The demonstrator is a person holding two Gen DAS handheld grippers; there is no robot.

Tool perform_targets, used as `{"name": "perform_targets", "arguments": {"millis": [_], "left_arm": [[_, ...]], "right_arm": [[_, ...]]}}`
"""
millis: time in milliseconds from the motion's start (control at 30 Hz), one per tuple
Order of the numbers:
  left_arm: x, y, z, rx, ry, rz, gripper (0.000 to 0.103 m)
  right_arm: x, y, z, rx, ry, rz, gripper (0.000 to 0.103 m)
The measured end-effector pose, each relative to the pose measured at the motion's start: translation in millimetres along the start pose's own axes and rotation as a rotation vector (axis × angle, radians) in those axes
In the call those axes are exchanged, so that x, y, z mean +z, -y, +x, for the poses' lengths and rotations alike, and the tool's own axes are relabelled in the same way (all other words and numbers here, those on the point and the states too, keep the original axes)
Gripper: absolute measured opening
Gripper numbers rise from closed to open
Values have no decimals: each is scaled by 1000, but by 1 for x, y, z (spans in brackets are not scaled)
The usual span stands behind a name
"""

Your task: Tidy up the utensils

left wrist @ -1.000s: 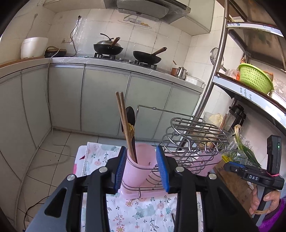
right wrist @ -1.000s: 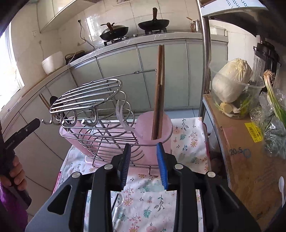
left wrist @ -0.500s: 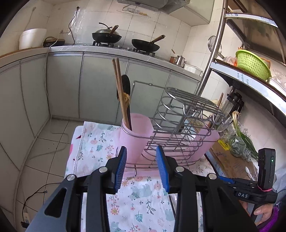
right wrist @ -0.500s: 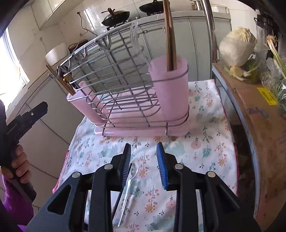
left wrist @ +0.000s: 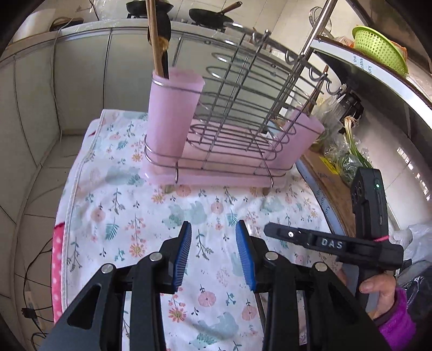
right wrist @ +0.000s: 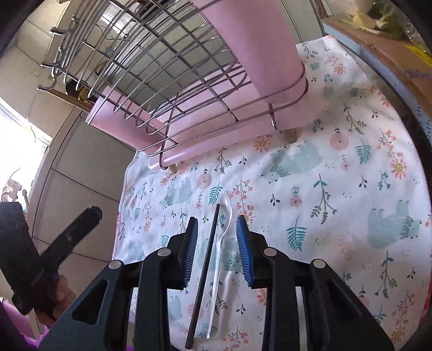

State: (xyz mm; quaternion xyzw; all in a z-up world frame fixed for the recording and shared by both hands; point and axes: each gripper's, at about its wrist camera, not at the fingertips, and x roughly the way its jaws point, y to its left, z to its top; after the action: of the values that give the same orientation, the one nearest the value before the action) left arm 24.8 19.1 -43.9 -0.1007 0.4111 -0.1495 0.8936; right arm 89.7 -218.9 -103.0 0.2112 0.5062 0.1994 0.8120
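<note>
While both tilt downward, right tongs [right wrist: 217, 248] straddle spoon [right wrist: 222, 243] unclamped, left tongs [left wrist: 213, 256] gape empty.

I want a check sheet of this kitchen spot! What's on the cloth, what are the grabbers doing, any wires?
Surface: floral cloth.
Job's things: clear plastic spoon and dark stick lying side by side on the cloth; wire rack with pink cup holding chopsticks.
Clutter: nothing seen.
Grippers: left gripper open, empty; right gripper open over the spoon and stick.
Cables: cord on floor.
Surroundings: green basket, stove pans.
</note>
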Motion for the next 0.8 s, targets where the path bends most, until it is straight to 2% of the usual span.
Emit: {"name": "perform_targets", "arguments": {"millis": [133, 167, 200, 233, 367, 567, 700, 800], "left_arm": [[-7, 7, 11, -3, -45, 10, 33], [-8, 9, 13, -6, -58, 14, 33], [-10, 11, 18, -8, -73, 16, 33], [-12, 13, 22, -10, -87, 17, 33], [-14, 19, 44, -27, -160, 1, 32], [-13, 37, 83, -128, -290, -4, 32], [-15, 52, 101, -121, -332, 60, 32], [-16, 54, 109, -127, -357, 77, 27]], "right_arm": [[3, 4, 23, -33, -18, 15, 30], [2, 5, 27, -35, -22, 17, 27], [1, 6, 30, -41, -23, 16, 20], [0, 7, 33, -48, -26, 17, 5], [-8, 12, 24, -42, 20, 19, 4], [-13, 18, 6, -49, 49, 14, 4], [-13, 16, 4, -36, 43, 0, 4], [-12, 16, 2, -21, 47, -6, 4]]}}
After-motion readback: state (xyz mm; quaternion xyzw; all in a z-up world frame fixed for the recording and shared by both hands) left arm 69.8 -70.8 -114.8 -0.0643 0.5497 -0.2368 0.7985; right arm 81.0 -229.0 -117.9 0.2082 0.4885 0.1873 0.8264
